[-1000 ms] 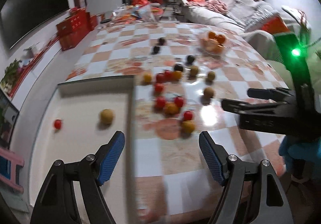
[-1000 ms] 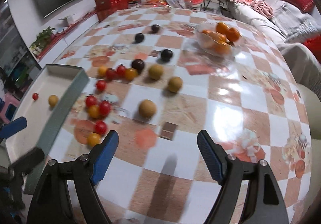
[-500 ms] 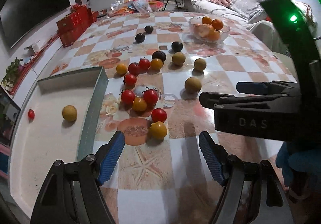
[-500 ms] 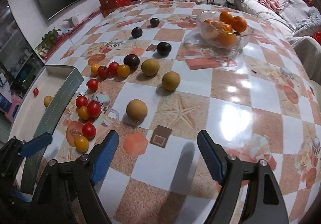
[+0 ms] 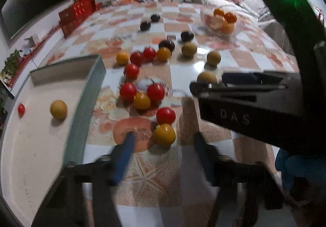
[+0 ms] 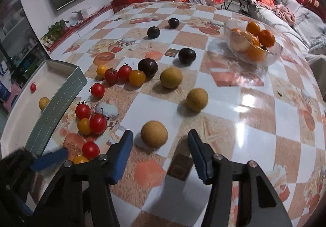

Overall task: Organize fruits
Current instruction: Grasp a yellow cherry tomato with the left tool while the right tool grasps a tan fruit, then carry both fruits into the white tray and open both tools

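- Left gripper (image 5: 163, 141) — angled steeply down over the table (image 6: 254, 109); jaws have just been closing, still apart, gripping nothing; a yellow cherry tomato (image 5: 164, 134) sits in the gap, with no pad seen to touch it.
- Right gripper (image 6: 161, 141) — likewise tilted down; jaws have just been closing, still apart; a round tan fruit (image 6: 154, 133) lies between the blue ribbed pads (image 6: 122, 155), untouched.
- Lettering: "DAS" embossed on the right gripper's black body, read in the left wrist view.
- Tray (image 6: 59, 109) — white inside, grey-green stitched wall; holds one tan fruit (image 6: 43, 103) and one red cherry tomato (image 6: 33, 87).
- Loose fruit on the glossy chequered tablecloth: smooth red and yellow tomatoes, matte tan balls, dark plums (image 6: 187, 55).
- Glass bowl (image 6: 271, 54) — oranges inside, far right.
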{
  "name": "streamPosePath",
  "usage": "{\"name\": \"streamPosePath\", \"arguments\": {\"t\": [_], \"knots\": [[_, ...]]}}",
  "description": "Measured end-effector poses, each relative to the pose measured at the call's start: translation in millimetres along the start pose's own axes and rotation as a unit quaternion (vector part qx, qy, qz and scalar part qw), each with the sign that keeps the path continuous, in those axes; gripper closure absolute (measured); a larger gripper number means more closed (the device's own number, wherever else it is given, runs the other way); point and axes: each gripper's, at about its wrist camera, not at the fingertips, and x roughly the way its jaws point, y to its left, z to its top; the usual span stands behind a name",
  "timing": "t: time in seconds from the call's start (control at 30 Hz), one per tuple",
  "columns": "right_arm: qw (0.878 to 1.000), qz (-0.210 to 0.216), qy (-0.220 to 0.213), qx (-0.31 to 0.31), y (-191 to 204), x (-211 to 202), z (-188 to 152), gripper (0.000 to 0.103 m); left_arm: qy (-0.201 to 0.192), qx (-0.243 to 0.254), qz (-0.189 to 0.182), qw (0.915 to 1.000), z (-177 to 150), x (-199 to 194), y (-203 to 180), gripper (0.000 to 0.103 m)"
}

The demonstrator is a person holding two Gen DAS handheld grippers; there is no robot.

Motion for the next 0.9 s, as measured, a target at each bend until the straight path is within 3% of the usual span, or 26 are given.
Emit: {"name": "streamPosePath", "arguments": {"t": [0.07,0.13,0.27,0.3,0.9], "knots": [[1.0,-0.009,-0.001,-0.01,4.3,1.4,1.4,0.057,-0.004,0.002,0.003,1.0,-0.1,-0.9,-1.1,0.048],[1.0,-0.014,-0.004,-0.018,7.5,1.6,1.5,0.072,-0.006,-0.002,0.002,1.0,-0.6,-1.5,-0.1,0.052],[1.0,-0.005,-0.011,-0.009,3.6,-0.9,-0.9,0.074,-0.011,-0.008,-0.001,0.9999,0.8,-1.5,4.4,0.077],[1.0,-0.002,-0.012,-0.006,2.4,-1.5,-0.9,0.074,-0.012,-0.01,-0.007,0.9999,1.0,-1.8,5.9,0.08],[0.999,0.026,-0.02,0.023,-4.1,-41.6,-24.8,0.074,-0.021,-0.003,-0.044,0.9988,-7.0,-28.7,8.0,0.08]]}}
